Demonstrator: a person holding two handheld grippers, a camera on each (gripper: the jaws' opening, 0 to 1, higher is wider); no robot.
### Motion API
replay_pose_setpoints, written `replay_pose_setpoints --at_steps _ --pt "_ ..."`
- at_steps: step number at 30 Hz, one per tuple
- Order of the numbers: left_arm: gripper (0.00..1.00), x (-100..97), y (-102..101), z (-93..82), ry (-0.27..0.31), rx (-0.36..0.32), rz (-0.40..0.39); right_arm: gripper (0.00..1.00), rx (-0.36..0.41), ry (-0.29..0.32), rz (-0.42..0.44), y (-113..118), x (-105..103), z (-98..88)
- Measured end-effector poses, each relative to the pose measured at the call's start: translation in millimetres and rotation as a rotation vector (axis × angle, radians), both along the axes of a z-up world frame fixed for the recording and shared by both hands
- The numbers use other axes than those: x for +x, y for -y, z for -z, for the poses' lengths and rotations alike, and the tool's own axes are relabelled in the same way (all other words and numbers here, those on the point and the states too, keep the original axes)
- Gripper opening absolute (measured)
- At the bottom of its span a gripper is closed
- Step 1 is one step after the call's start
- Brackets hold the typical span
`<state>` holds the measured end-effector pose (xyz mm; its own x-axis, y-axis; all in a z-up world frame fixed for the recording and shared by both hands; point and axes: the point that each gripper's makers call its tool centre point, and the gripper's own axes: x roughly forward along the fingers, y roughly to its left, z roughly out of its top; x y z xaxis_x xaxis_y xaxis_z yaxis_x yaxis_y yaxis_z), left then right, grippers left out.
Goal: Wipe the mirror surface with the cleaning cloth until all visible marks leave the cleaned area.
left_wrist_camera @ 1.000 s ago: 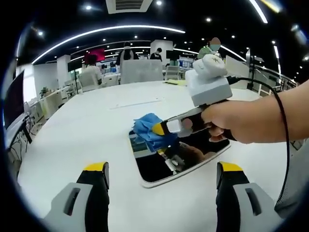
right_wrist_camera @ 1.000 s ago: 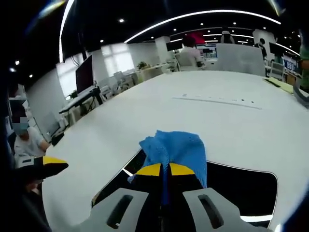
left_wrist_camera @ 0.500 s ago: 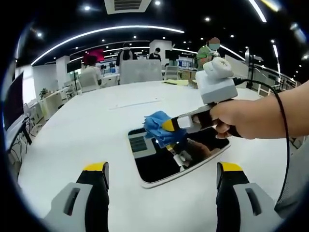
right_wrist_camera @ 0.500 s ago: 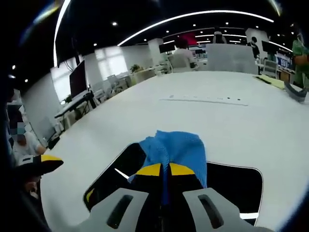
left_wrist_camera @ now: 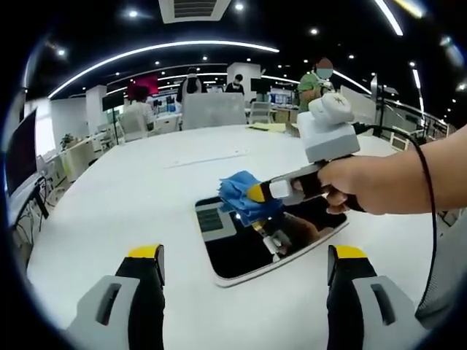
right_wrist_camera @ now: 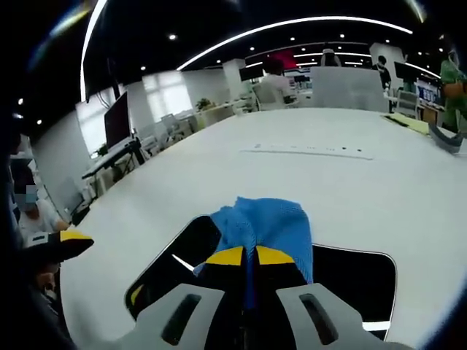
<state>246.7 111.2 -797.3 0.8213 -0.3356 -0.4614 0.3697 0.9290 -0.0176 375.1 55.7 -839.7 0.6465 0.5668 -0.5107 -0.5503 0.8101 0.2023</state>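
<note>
Office lights and desks ring a broad white table, and on it lies the mirror, a dark rounded rectangle set flat at the centre of the left gripper view. In that view its long axis runs from lower left up toward the right, and its glass reflects ceiling and gripper.

From the right of the left gripper view comes the right gripper, held in a person's hand. Its jaws are clenched on the cleaning cloth, a bunched blue wad that sits over the mirror's upper left corner; whether the cloth presses the glass or rides just above it I cannot tell. In the right gripper view the yellow-tipped jaws of the right gripper meet on the cleaning cloth at lower centre, with the mirror spreading dark to both sides beneath it.

The left gripper is released — its two jaws stand wide apart at the bottom of its own view, holding nothing, near the mirror's near edge but apart from it.

The coming stroke turns on this: most of the unwiped glass lies from the cloth toward the lower part of the left gripper view, so the right gripper, the nearer one, would likely sweep along the long axis. No marks can be made out on the glass at this size.
</note>
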Motion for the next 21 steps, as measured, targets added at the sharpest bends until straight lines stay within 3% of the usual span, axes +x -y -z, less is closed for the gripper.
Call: replay_pose_setpoints --at_steps 7,13,21 --pt "0.97 2.7 -2.5 -22.9 0.032 -0.006 -0.004 0.00 -0.005 0.002 -0.010 -0.1 -0.4 -0.2" --pt "0.98 -2.1 -4.4 -28.6 0.019 -0.007 0.013 0.00 -0.016 0.003 -0.022 -0.3 -1.0 -0.7" --pt "0.99 -1.4 -7.8 -59.4 0.031 -0.009 0.075 0.00 -0.015 0.005 -0.021 -0.2 -1.0 -0.5"
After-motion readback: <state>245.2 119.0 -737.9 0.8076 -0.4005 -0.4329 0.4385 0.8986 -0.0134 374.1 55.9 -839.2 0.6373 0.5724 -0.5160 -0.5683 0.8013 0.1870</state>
